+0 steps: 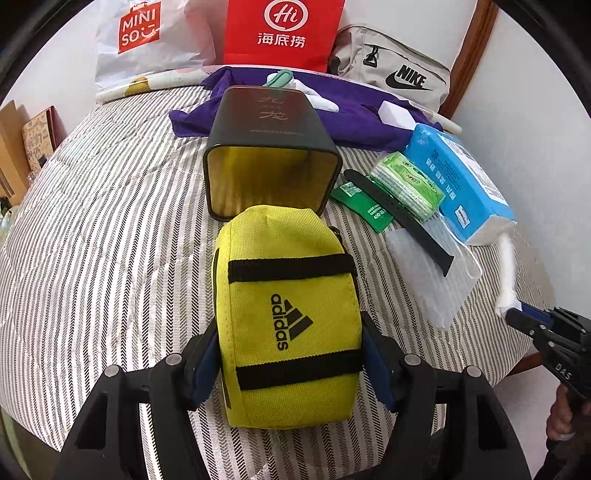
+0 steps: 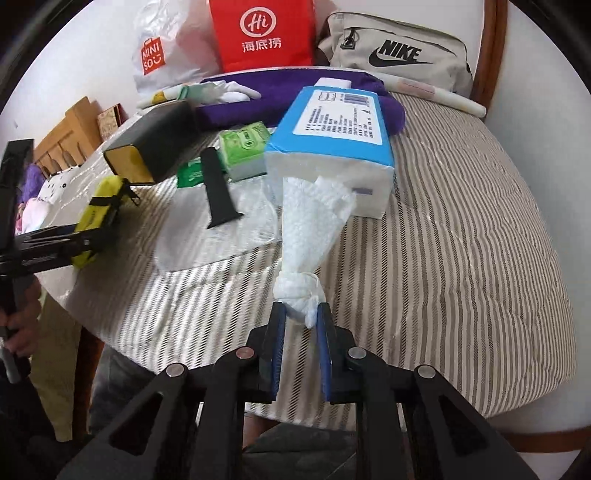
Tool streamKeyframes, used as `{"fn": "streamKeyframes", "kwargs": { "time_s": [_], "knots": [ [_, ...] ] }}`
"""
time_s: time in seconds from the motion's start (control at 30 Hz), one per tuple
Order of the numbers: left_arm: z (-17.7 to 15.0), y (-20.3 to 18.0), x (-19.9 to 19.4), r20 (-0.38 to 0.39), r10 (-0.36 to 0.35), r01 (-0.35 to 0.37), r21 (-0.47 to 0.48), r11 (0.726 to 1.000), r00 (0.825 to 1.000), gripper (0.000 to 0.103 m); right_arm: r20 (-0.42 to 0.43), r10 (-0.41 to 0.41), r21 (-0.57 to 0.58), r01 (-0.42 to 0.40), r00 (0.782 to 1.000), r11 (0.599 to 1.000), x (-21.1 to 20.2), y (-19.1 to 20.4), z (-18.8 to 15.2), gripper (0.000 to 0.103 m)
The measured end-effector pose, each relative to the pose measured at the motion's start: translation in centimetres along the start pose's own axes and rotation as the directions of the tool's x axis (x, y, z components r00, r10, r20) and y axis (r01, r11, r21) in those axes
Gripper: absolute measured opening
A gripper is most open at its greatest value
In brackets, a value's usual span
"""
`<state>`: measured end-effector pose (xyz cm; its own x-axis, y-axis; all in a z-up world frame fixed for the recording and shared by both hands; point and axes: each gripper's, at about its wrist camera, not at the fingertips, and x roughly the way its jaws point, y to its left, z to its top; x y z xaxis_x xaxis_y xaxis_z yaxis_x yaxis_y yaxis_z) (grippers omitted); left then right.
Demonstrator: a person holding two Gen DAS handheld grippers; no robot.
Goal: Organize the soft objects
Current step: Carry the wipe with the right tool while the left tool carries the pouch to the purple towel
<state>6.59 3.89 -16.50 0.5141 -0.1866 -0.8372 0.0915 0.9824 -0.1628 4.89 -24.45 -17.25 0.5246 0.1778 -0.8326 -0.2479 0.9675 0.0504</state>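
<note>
My left gripper (image 1: 288, 332) is shut on a yellow Adidas pouch (image 1: 288, 314) and holds it just in front of the open mouth of a black tin (image 1: 269, 147) that lies on its side, yellow inside. The pouch also shows in the right wrist view (image 2: 98, 218), as does the tin (image 2: 151, 144). My right gripper (image 2: 300, 314) is shut on a white tissue (image 2: 306, 229) that stretches out of a blue tissue pack (image 2: 332, 133). The pack (image 1: 458, 184) and the tissue (image 1: 506, 273) show at the right in the left wrist view.
All rests on a striped padded surface (image 2: 461, 221). A green wipes pack (image 1: 406, 184), a black watch strap (image 1: 402, 218), a clear plastic bag (image 1: 432, 273) and a purple cloth (image 1: 351, 107) lie nearby. A Miniso bag (image 1: 147, 40), red bag (image 1: 284, 33) and Nike pouch (image 1: 399, 70) stand behind.
</note>
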Motion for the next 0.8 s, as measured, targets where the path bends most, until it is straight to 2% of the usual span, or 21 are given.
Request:
{"fn": "streamKeyframes", "kwargs": {
  "time_s": [0.07,0.13,0.3,0.4,0.5,0.57,0.8],
  "knots": [
    [-0.1,0.0,0.0,0.004,0.000,0.000,0.004,1.000,1.000,0.066,-0.007,0.000,-0.011,0.000,1.000,1.000,0.5,-0.1,0.0,0.029],
    [-0.2,0.1,-0.1,0.006,0.016,-0.016,0.008,1.000,1.000,0.066,0.001,0.006,-0.007,-0.006,1.000,1.000,0.8,-0.4,0.1,0.043],
    [-0.3,0.6,-0.3,0.015,0.009,-0.009,-0.001,1.000,1.000,0.066,0.026,0.028,0.022,-0.029,0.999,0.999,1.6,-0.8,0.7,0.048],
    [-0.3,0.5,-0.2,0.016,0.015,-0.015,0.009,1.000,1.000,0.068,0.033,0.031,0.026,-0.032,0.999,0.999,2.2,-0.6,1.0,0.047],
    [-0.4,0.1,-0.1,0.018,0.036,-0.036,0.021,0.999,0.999,0.069,0.057,-0.023,-0.017,0.024,0.998,1.000,2.4,0.1,0.9,0.026],
    [-0.3,0.1,0.0,0.023,0.043,-0.043,0.019,0.999,0.999,0.069,0.064,-0.032,-0.039,0.035,0.997,0.999,2.3,0.2,0.7,0.026],
    [0.2,0.7,-0.8,0.031,0.018,-0.017,-0.008,1.000,0.999,0.065,0.055,0.041,-0.007,-0.040,0.998,0.999,1.2,-0.8,0.5,0.025]
  ]
}}
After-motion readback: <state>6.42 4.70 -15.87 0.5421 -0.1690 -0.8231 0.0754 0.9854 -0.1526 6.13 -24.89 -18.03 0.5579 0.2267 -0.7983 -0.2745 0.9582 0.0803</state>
